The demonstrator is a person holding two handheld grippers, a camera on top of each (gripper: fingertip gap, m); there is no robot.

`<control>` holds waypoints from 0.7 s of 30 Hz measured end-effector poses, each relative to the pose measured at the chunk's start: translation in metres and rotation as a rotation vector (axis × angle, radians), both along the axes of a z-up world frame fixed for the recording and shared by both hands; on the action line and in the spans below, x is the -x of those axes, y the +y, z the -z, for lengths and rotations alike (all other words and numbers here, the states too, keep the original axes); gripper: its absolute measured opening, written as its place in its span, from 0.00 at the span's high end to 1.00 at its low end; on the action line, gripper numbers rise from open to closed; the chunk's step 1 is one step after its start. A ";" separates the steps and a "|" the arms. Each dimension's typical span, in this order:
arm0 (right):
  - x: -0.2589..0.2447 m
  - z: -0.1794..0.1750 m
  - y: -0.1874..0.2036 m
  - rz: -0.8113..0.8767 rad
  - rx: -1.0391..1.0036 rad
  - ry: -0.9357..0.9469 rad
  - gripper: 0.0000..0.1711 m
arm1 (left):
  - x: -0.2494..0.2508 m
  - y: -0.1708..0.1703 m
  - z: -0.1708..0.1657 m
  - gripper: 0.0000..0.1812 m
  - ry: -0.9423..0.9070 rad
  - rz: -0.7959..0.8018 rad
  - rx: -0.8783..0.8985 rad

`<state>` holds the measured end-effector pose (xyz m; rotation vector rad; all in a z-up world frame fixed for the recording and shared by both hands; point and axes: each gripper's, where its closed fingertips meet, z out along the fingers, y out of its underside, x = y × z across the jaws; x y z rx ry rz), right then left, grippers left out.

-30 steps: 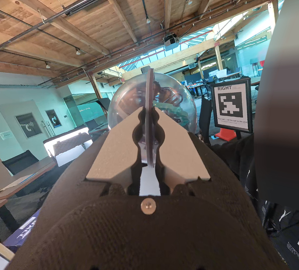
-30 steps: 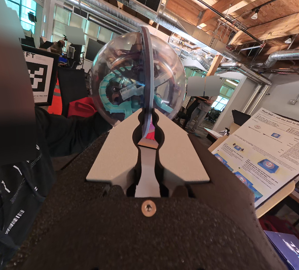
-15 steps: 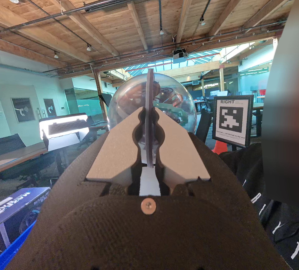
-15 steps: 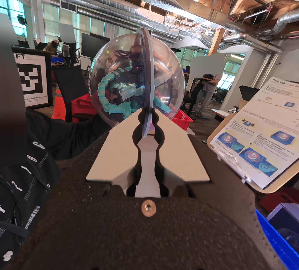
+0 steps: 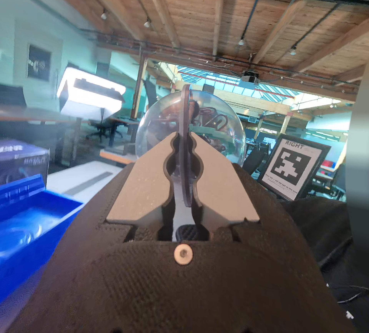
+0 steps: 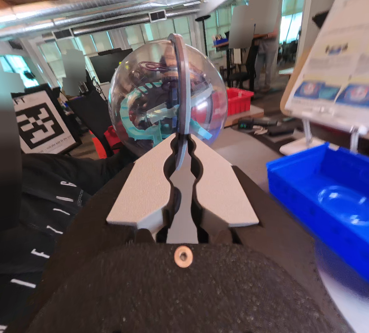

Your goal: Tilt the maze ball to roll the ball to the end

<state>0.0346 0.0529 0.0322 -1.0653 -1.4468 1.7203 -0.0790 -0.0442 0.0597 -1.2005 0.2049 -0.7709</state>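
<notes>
— Where is the maze ball right now?

— Up in the air between my two claws. My right gripper is pressed together on the grey rim that rings the clear sphere, and my left gripper pinches the same rim from the opposite side. Both sets of jaws are nearly closed, with only the thin rim between them.

— So the lifting is done?

— I judge so. The sphere hangs clear of the blue bin at my right and touches nothing but my fingers. The rim stands close to upright in both views.

— And the small ball inside?

— I can't find it. I see teal track and dark red loops through the shell, but no ball, so I can't say how much of the course is covered. My guess is that the tilting is under way and the end not yet reached.
</notes>
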 end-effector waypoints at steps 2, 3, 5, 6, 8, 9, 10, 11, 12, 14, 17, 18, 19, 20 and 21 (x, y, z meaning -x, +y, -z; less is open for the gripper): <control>0.008 0.037 0.009 0.006 0.113 -0.099 0.97 | 0.009 0.013 0.032 0.96 -0.055 -0.007 0.097; 0.011 0.058 0.014 0.006 0.179 -0.154 0.97 | 0.013 0.019 0.051 0.96 -0.081 -0.009 0.151; 0.016 0.104 0.022 0.010 0.314 -0.259 0.97 | 0.018 0.030 0.094 0.97 -0.141 -0.003 0.268; 0.017 0.126 0.025 0.014 0.376 -0.306 0.97 | 0.020 0.034 0.116 0.97 -0.169 0.001 0.326; 0.019 0.168 0.029 0.022 0.483 -0.397 0.97 | 0.023 0.040 0.156 0.97 -0.233 0.010 0.429; 0.019 0.185 0.029 0.024 0.522 -0.436 0.97 | 0.024 0.042 0.174 0.97 -0.265 0.018 0.469; 0.018 0.200 0.028 0.023 0.553 -0.470 0.97 | 0.024 0.044 0.188 0.97 -0.294 0.026 0.503; 0.017 0.213 0.028 0.025 0.577 -0.500 0.97 | 0.025 0.045 0.201 0.97 -0.316 0.032 0.533; 0.016 0.223 0.029 0.028 0.596 -0.526 0.97 | 0.025 0.045 0.213 0.97 -0.332 0.039 0.564; 0.014 0.240 0.030 0.035 0.628 -0.573 0.97 | 0.024 0.047 0.233 0.97 -0.362 0.055 0.620; 0.013 0.257 0.034 0.048 0.660 -0.626 0.97 | 0.023 0.051 0.256 0.97 -0.402 0.079 0.691; 0.013 0.261 0.037 0.055 0.666 -0.637 0.97 | 0.023 0.052 0.262 0.97 -0.414 0.084 0.708; 0.013 0.265 0.039 0.062 0.673 -0.647 0.97 | 0.023 0.054 0.267 0.97 -0.424 0.089 0.724; 0.013 0.268 0.042 0.068 0.681 -0.654 0.97 | 0.023 0.055 0.273 0.97 -0.431 0.094 0.738; 0.014 0.270 0.045 0.070 0.692 -0.653 0.97 | 0.023 0.057 0.277 0.97 -0.435 0.098 0.747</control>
